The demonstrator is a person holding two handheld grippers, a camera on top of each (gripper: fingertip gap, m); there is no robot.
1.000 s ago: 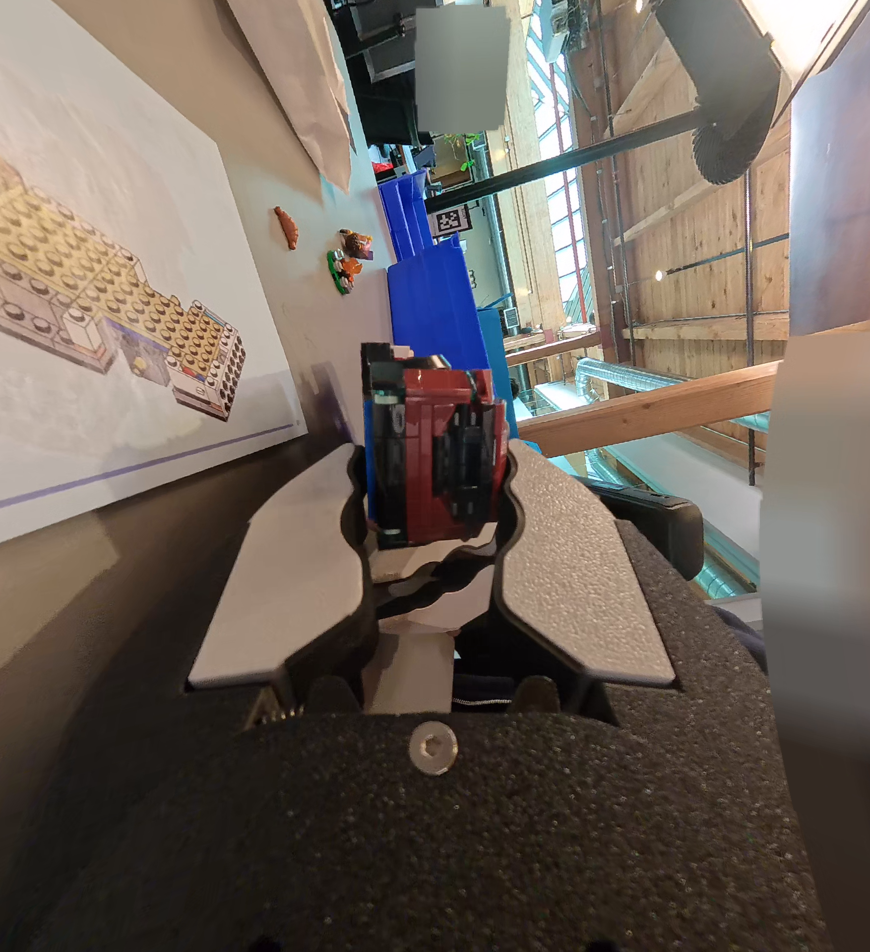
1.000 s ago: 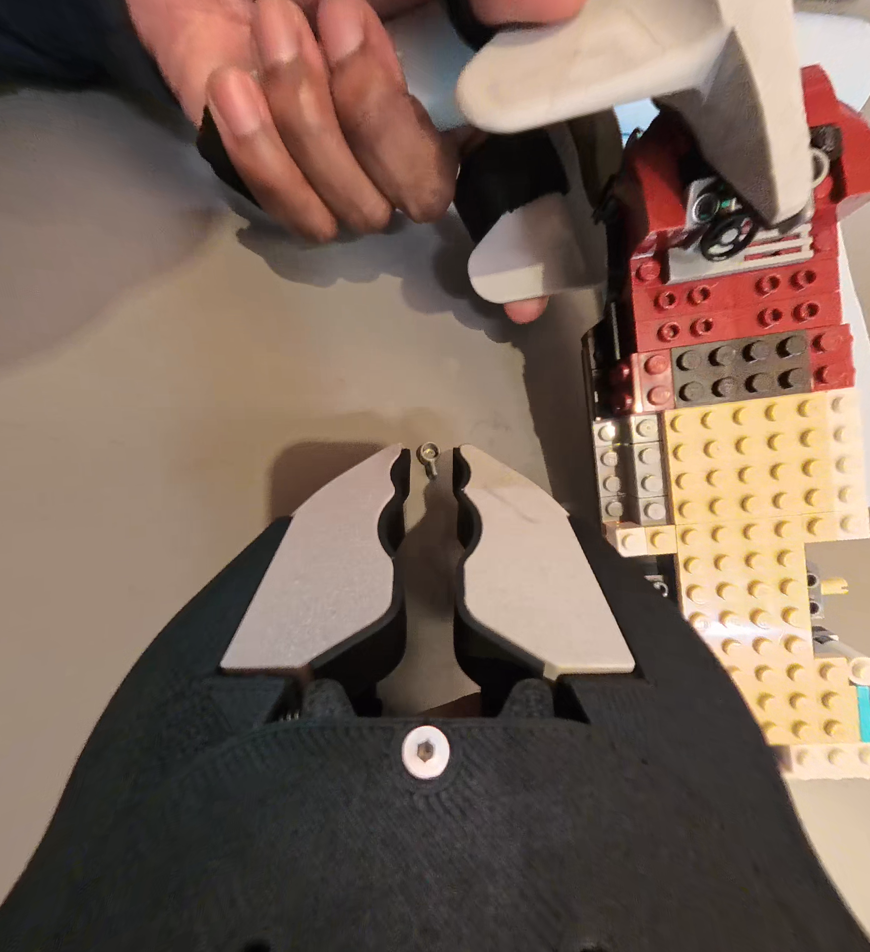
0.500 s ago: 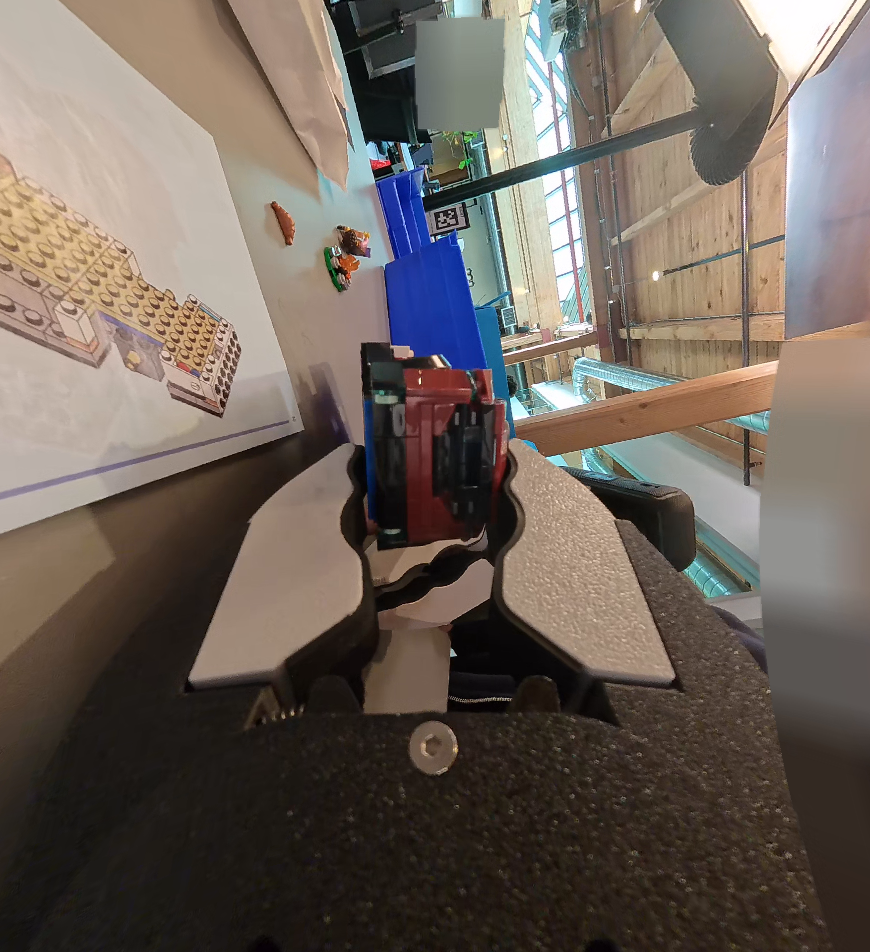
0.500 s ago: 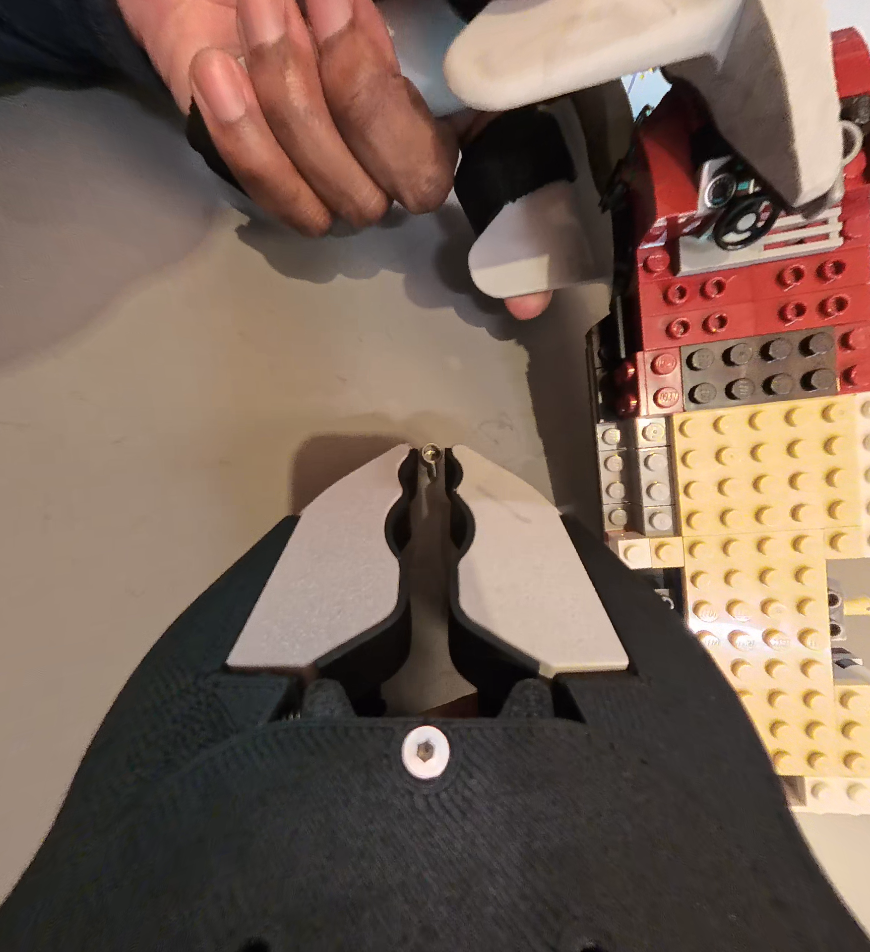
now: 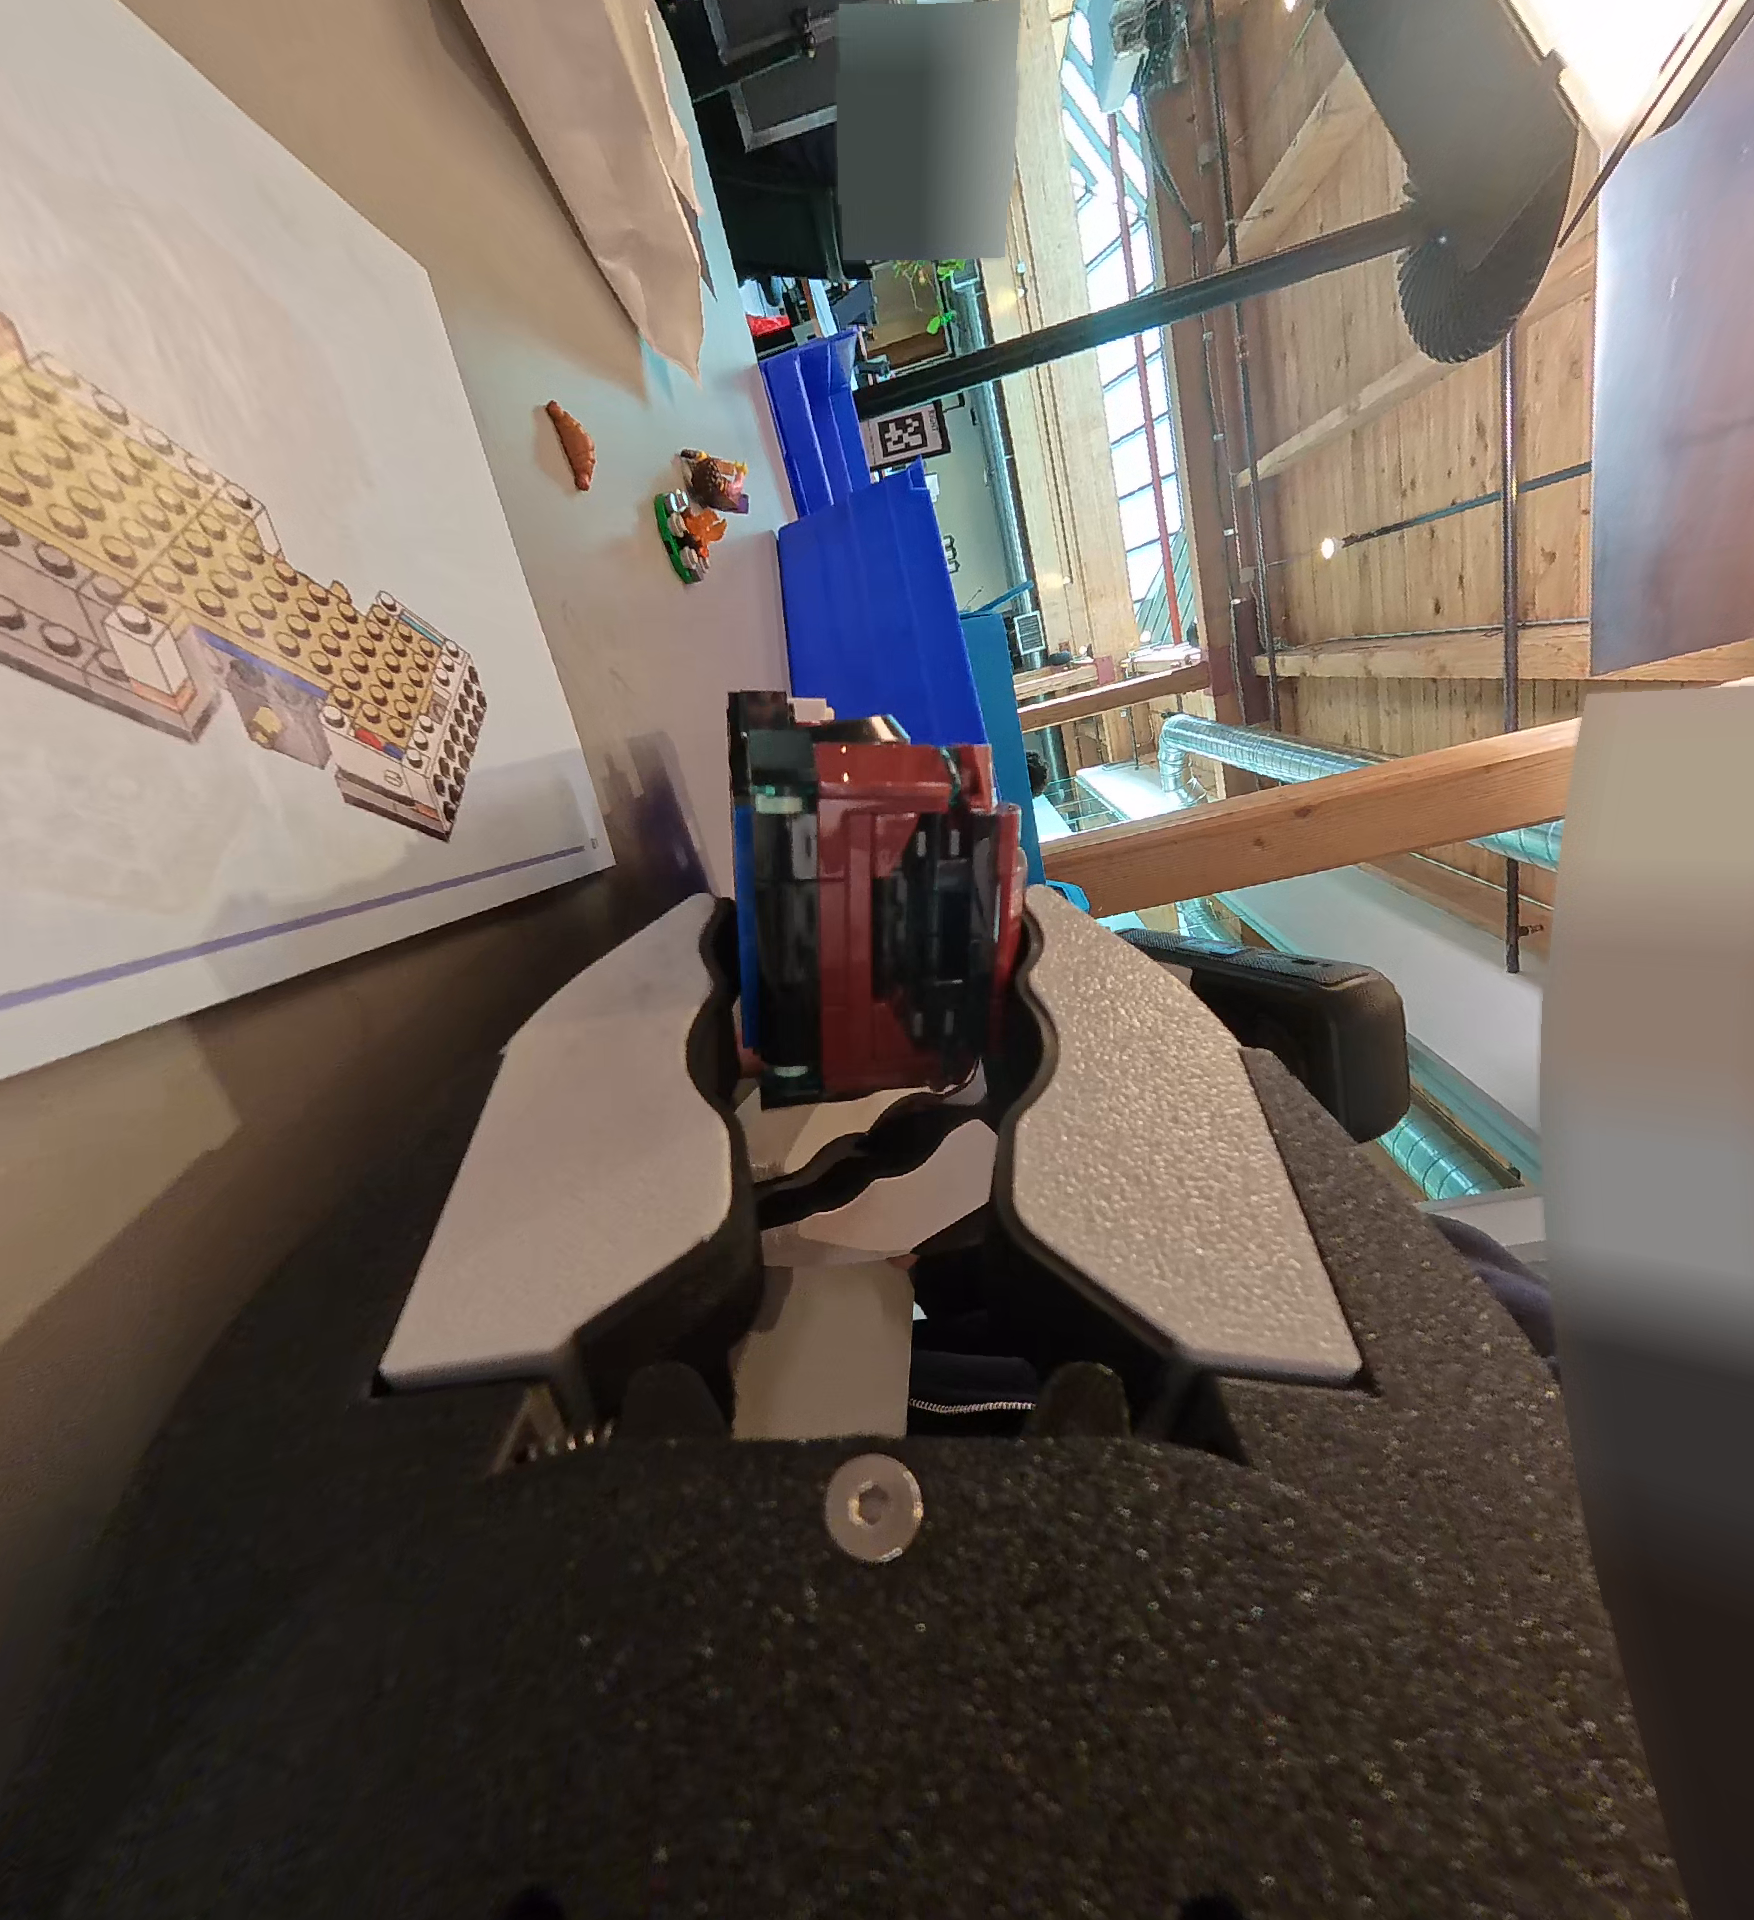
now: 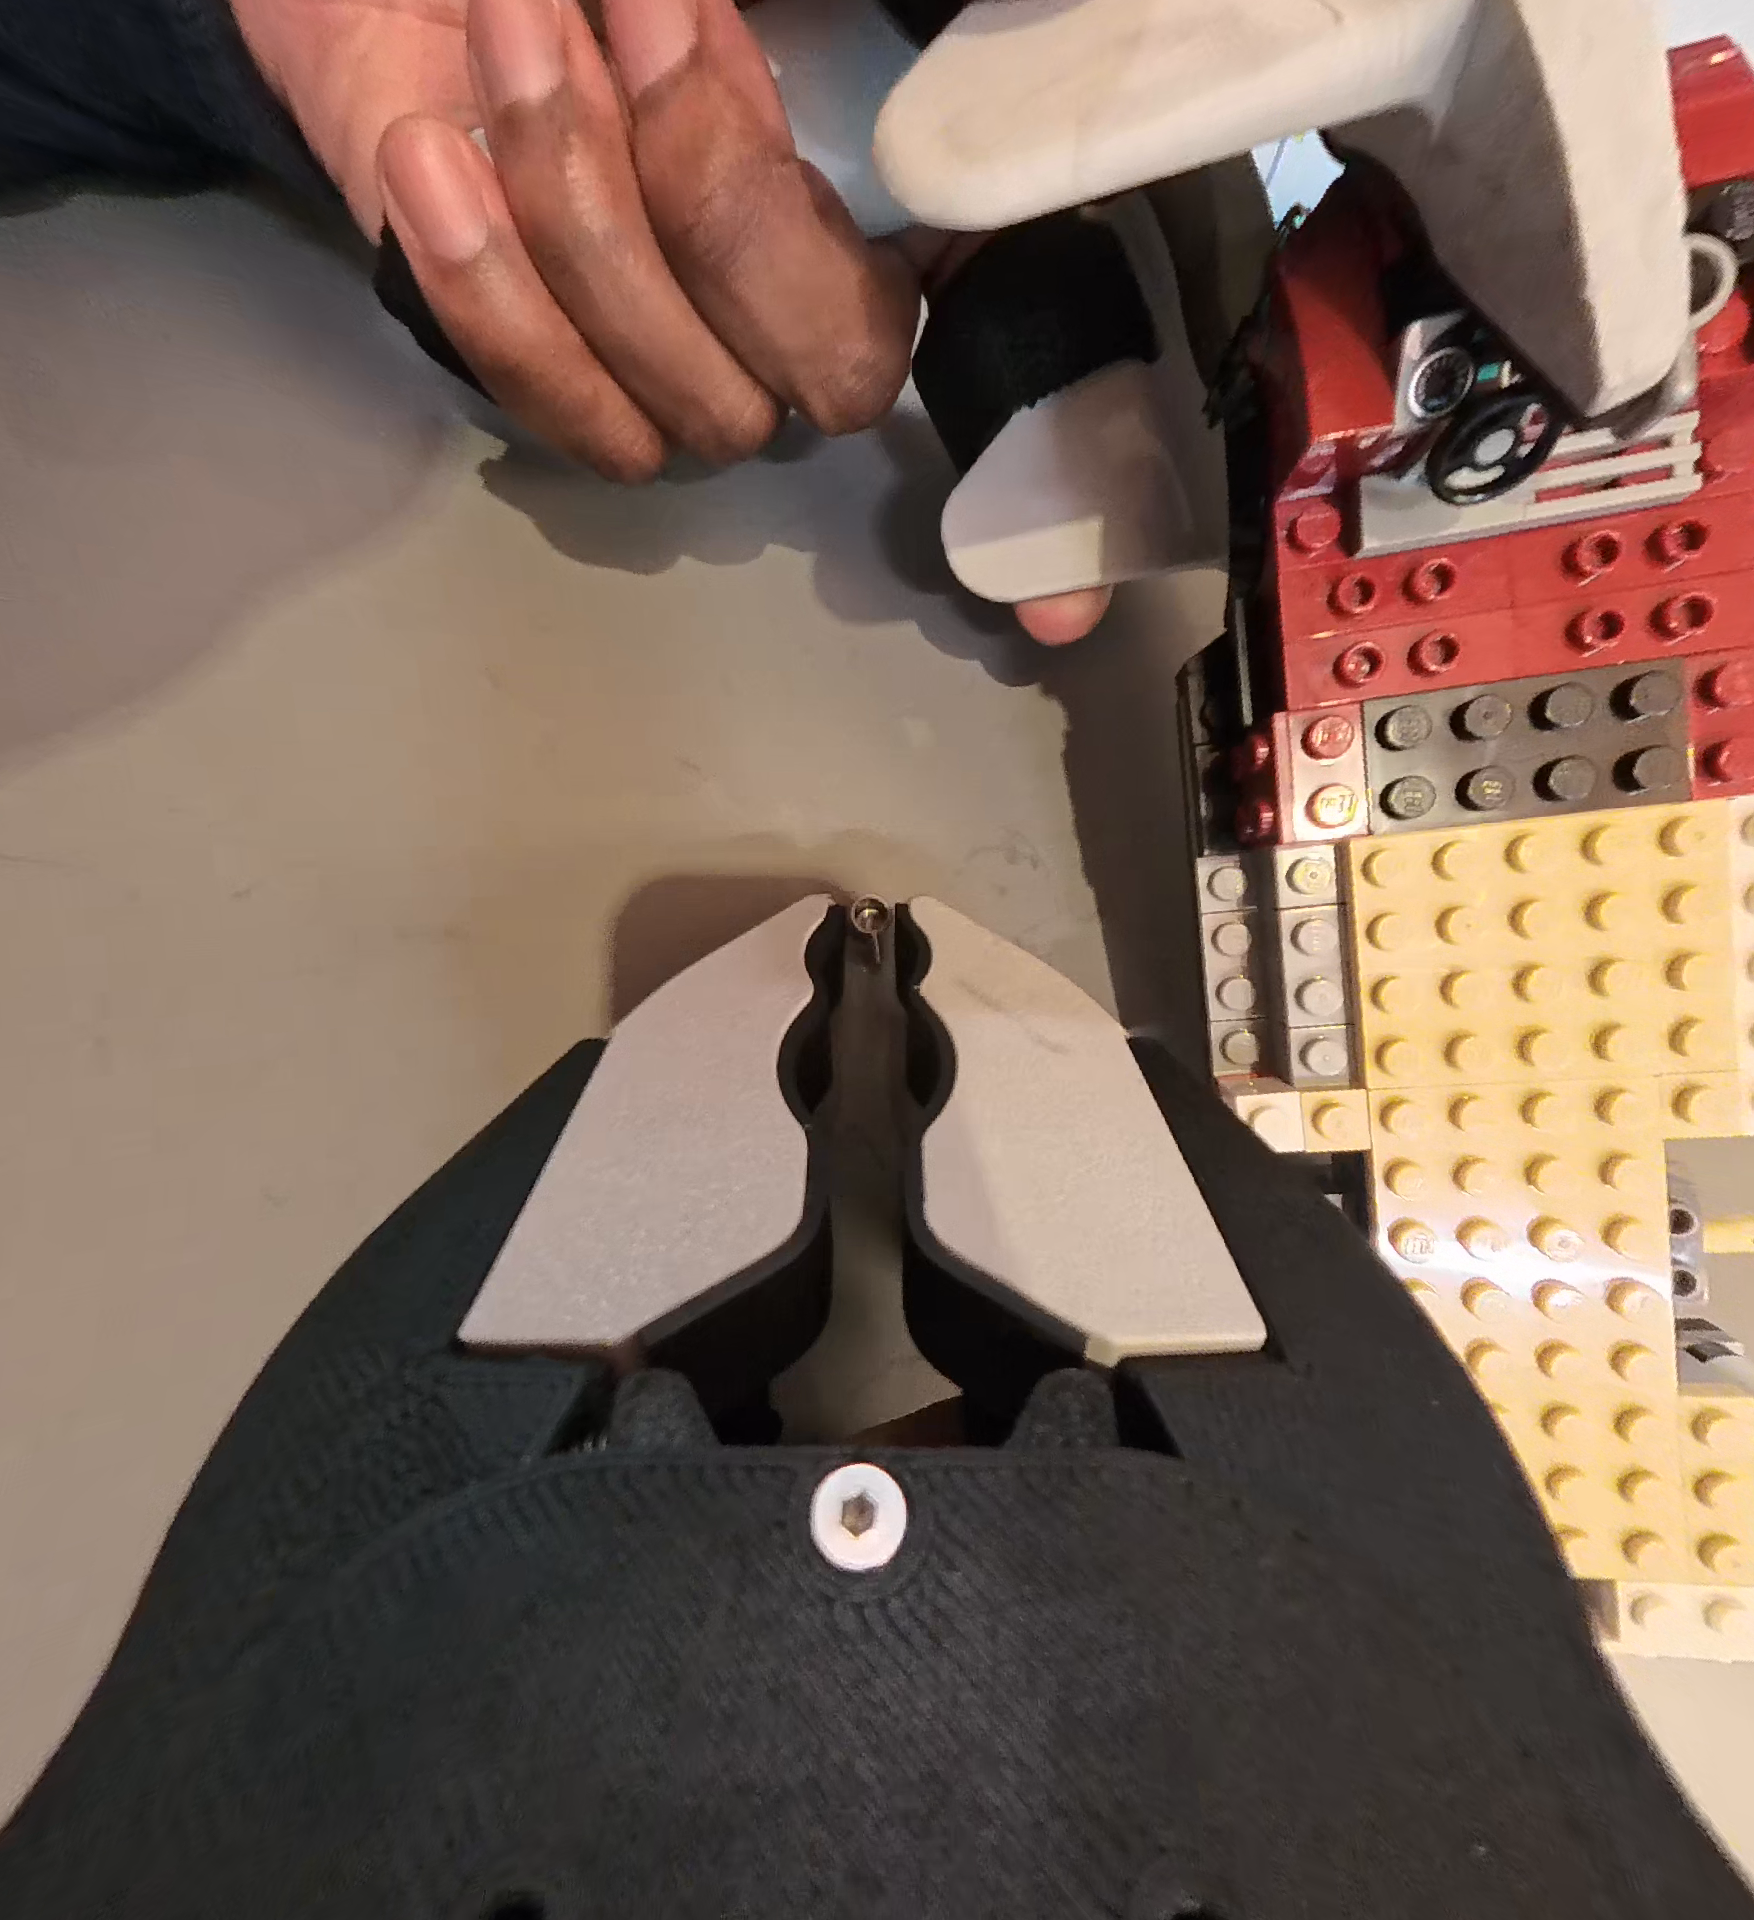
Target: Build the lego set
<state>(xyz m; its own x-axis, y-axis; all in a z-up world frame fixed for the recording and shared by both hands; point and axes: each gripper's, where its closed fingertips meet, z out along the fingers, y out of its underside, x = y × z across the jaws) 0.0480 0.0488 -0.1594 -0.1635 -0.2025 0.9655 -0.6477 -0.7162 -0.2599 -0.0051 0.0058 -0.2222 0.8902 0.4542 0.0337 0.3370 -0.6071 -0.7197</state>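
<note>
- The right gripper (image 6: pixel 871 914) fills the lower centre of its view; its jaws are drawn narrow on one tiny metal-coloured piece (image 6: pixel 869 918), a small ring with a thin stem, pinched at the very tips just over the beige surface (image 6: pixel 229 831).
- The brick model (image 6: pixel 1538 935) lies along the right edge of that view, its long axis running bottom to top of the frame: tan studded plates nearest, one black plate and red bricks beyond, with one black steering wheel (image 6: pixel 1491 452) at the far red end.
- The left gripper (image 5: pixel 873 925) has its jaws closed on that red end, one finger pressing each side.
- A bare hand (image 6: pixel 624 239) rests at upper left.
- In the left view, a printed instruction sheet (image 5: pixel 177 520) lies at upper left; writing is not readable.
- Farther off stand blue bins (image 5: pixel 873 613) and one square black-and-white marker (image 5: pixel 911 434).
</note>
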